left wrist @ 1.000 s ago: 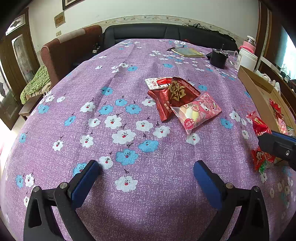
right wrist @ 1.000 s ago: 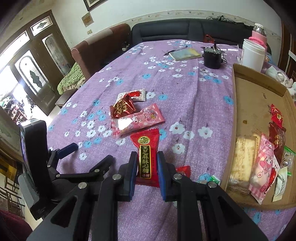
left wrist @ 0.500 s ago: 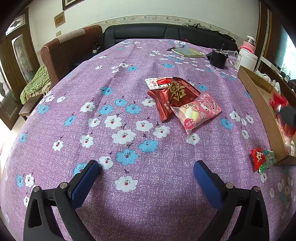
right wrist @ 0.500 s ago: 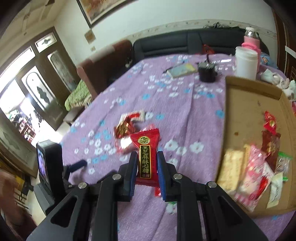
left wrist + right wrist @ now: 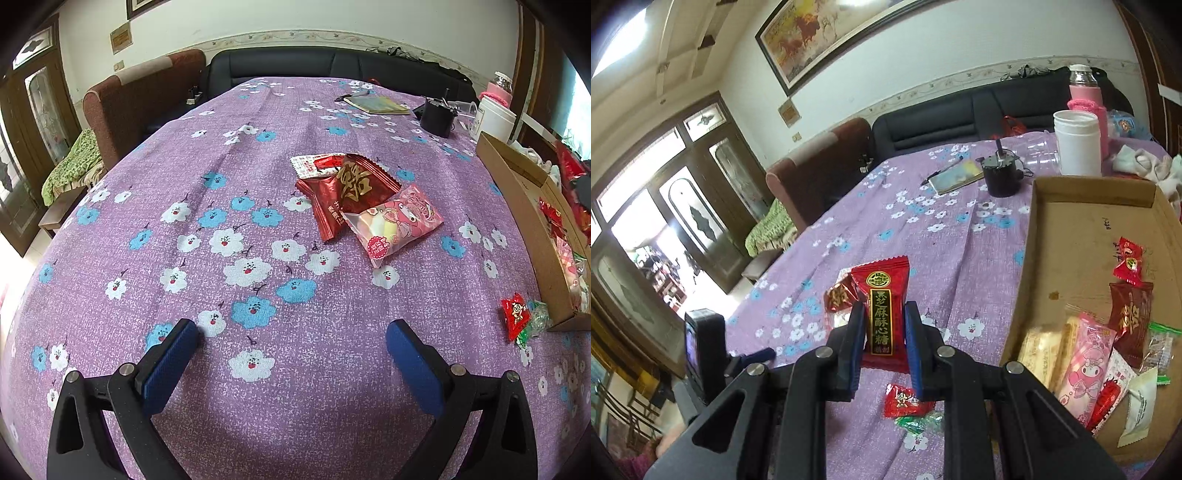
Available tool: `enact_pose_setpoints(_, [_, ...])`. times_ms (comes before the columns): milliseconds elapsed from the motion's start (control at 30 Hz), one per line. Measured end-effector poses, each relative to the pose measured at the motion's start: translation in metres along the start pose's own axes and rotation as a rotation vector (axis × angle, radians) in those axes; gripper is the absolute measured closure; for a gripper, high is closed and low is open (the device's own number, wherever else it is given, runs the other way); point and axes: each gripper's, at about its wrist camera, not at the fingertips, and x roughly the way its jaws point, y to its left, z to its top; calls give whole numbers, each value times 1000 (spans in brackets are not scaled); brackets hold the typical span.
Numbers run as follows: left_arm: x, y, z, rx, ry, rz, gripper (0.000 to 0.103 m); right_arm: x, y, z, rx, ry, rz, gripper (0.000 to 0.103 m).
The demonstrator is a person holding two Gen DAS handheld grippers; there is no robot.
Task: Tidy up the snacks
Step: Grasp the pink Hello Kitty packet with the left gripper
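step: I'm mid-carry, hauling one snack toward the cardboard box.
right gripper: fingers pinching the red sesame candy packet, lifted clear of the purple tablecloth, just left of the box wall.
left gripper: fingers spread wide, nothing between them, low over the cloth.
left to sort: pink packet, dark red packet, small red candy by the box corner.
next: I'd swing right over the box wall, then release above bare cardboard.
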Motion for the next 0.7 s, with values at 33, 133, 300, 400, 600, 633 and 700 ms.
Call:
enact_pose_setpoints(33, [-1,0,0,7,6,-6,0,-2,-2,0,10,-3,9,83])
enact_pose_setpoints(133, [-1,1,1,14,30,-16,0,-8,-7,1,28,-18,13,83])
enact_pose_setpoints(300, [-20,2,5,60,17,-161,5,-18,-17,4,63,-46,11,83])
enact_pose_setpoints(400, [-41,-11,21,171,-47,-192,13,-22,-20,6,72,-60,14,83])
enact_pose_setpoints(600, [-28,-53,55,438,-23,-211,56,-30,-28,7,87,-83,-3,83])
enact_pose_setpoints(633, [-21,-58,59,464,-2,-224,56,-31,-29,7,87,-87,-9,83])
enact_pose_setpoints(700, [-14,-62,65,488,2,-225,60,-38,-35,9,95,-107,-31,83])
